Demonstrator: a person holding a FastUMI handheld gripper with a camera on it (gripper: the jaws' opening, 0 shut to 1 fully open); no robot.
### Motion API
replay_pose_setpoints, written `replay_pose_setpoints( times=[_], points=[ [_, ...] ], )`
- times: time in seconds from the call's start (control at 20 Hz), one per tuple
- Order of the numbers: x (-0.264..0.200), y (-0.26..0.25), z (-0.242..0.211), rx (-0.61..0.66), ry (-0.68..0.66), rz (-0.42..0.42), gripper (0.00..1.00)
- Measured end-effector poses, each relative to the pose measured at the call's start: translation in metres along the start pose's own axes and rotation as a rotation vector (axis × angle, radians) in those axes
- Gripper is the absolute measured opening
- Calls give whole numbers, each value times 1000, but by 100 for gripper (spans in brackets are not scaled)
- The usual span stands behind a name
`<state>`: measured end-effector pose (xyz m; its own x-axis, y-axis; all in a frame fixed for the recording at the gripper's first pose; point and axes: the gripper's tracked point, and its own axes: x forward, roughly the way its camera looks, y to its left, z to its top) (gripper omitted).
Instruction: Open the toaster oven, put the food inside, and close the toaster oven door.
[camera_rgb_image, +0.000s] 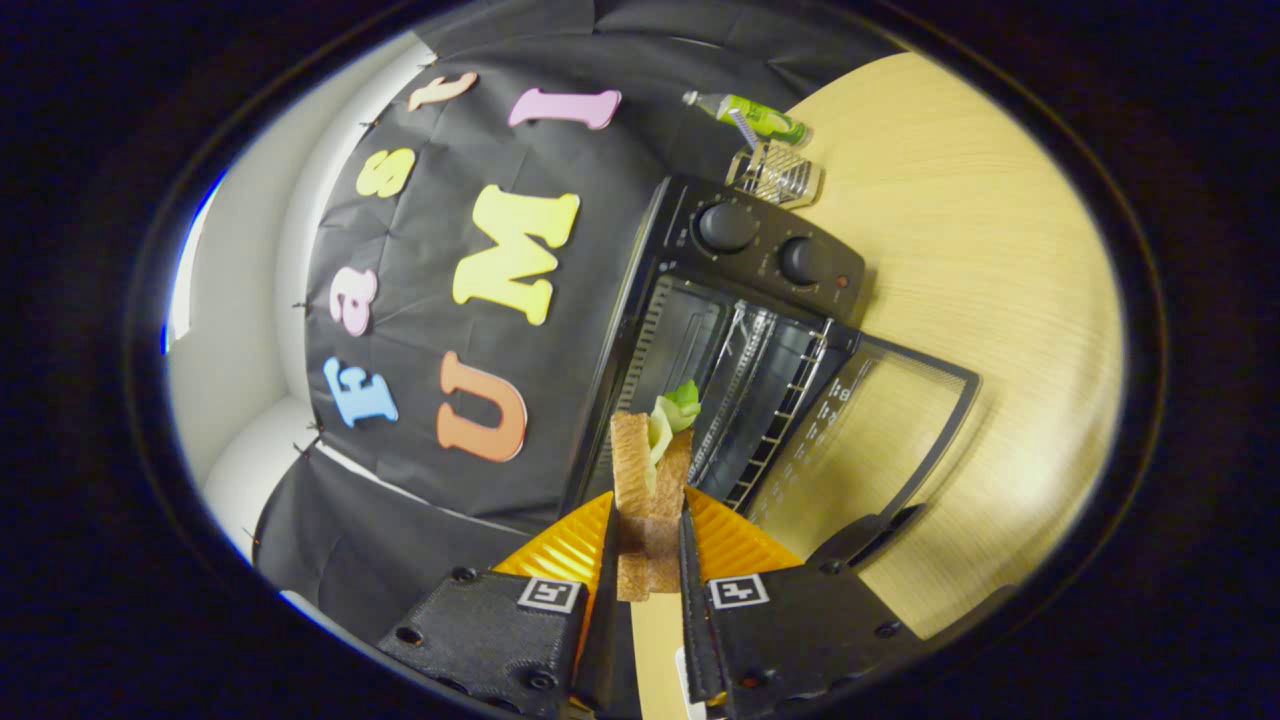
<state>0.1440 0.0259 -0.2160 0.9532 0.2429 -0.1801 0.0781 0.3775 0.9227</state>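
The view is rolled to one side. My gripper (648, 545) is shut on a sandwich (648, 480) of two bread slices with green lettuce sticking out at its far end; both fingers press on the bread. Just beyond it stands the black toaster oven (745, 300) with its glass door (865, 440) folded down open onto the table. The wire rack (765, 400) shows inside the dark cavity. The sandwich's lettuce end is level with the oven's mouth. Two round knobs (727, 227) sit on the control panel.
An orange ribbed plate (735, 545) lies under the fingers, in front of the oven. The light wooden table (960, 250) spreads beyond the door. A green tube (755, 115) and a small wire rack (775, 172) lie behind the oven by the black cloth wall.
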Motion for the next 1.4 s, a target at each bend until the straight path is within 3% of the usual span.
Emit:
replay_pose_setpoints(
  times=[0.2,0.8,0.95,1.05,1.15,1.35,1.4],
  points=[
    [27,-28,26,48,-120,-89,33],
    [101,-41,-3,65,-10,-125,37],
    [110,-40,-2,-93,-18,-148,40],
    [116,-35,-7,-171,4,-140,48],
    [123,-31,-12,-289,29,-133,61],
    [124,-37,-29,-700,118,-205,92],
    [124,-38,-27,-785,117,-242,93]
  ],
)
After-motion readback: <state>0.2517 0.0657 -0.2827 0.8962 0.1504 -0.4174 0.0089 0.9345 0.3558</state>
